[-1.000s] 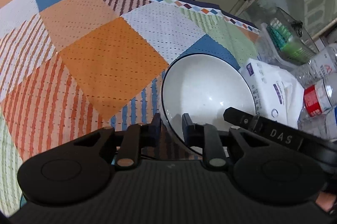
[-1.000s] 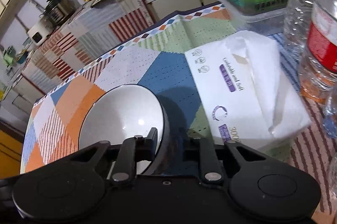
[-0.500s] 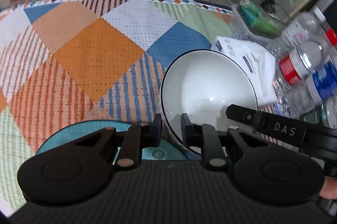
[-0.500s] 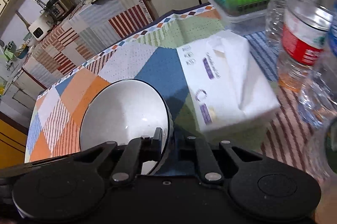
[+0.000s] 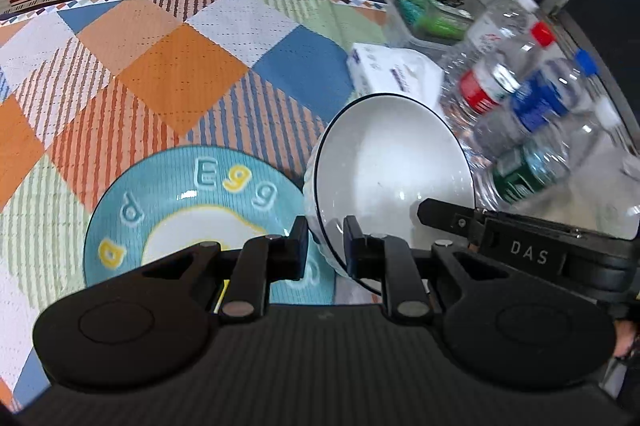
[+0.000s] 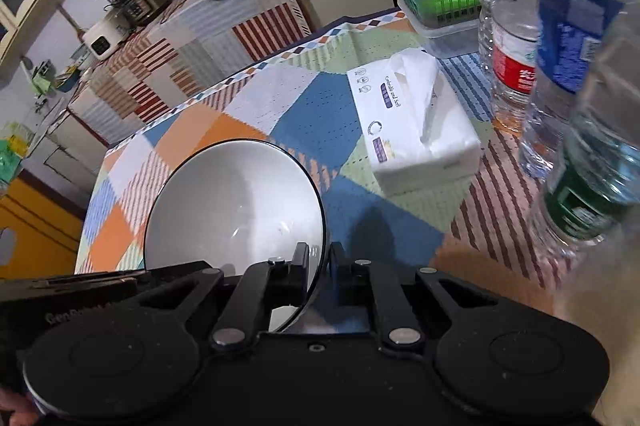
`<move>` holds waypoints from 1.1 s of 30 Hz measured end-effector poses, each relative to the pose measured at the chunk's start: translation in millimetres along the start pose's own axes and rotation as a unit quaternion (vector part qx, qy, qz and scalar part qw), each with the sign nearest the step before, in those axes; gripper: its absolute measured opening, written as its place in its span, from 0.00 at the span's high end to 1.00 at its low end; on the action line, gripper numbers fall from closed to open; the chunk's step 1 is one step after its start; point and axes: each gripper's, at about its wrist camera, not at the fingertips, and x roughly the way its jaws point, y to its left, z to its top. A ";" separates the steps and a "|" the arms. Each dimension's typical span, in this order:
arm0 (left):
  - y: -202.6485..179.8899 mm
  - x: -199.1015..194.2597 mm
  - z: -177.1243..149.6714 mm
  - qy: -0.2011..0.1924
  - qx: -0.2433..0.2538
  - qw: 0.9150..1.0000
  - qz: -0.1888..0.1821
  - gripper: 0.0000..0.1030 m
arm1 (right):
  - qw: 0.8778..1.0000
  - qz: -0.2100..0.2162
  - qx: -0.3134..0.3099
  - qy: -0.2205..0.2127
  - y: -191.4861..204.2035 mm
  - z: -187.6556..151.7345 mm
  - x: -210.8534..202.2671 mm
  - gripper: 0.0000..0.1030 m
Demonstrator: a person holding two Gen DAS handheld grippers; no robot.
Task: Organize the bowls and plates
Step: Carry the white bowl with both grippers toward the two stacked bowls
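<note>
A white bowl (image 5: 394, 162) with a thin dark rim hangs tilted above the patchwork tablecloth, gripped from two sides. My left gripper (image 5: 326, 244) is shut on its near-left rim. My right gripper (image 6: 319, 268) is shut on the opposite rim of the same bowl (image 6: 236, 202); its black body crosses the left wrist view at lower right. Below and left of the bowl lies a teal plate (image 5: 168, 194) with raised "Egg" letters and a fried-egg picture, partly hidden by my left gripper.
A white tissue pack (image 6: 416, 130) lies on the cloth to the right. Several plastic water bottles (image 6: 516, 38) crowd the right edge, blurred. A clear box with a green basket (image 6: 440, 2) sits behind them. Kitchen counters stand beyond the table.
Both grippers lifted the bowl and carried it back toward me. The teal plate has come into the left wrist view, and the bottles loom closer on the right.
</note>
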 end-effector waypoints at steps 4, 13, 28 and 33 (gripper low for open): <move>-7.4 -26.1 -16.3 0.008 0.009 1.000 0.002 0.84 | 1.000 0.012 -0.010 0.002 4.4 -13.1 -26.0 0.87; -7.7 -78.4 -65.1 0.035 -0.007 0.999 -0.006 0.84 | 0.997 0.046 -0.064 0.027 24.4 -52.7 -73.4 0.86; -8.0 -104.2 -121.9 0.096 0.002 0.995 -0.004 0.84 | 0.993 0.079 -0.075 0.046 39.4 -100.1 -106.9 0.87; 1.0 -96.4 -134.6 0.124 -0.014 0.992 -0.006 0.84 | 0.991 0.073 -0.087 0.070 43.4 -111.1 -100.0 0.87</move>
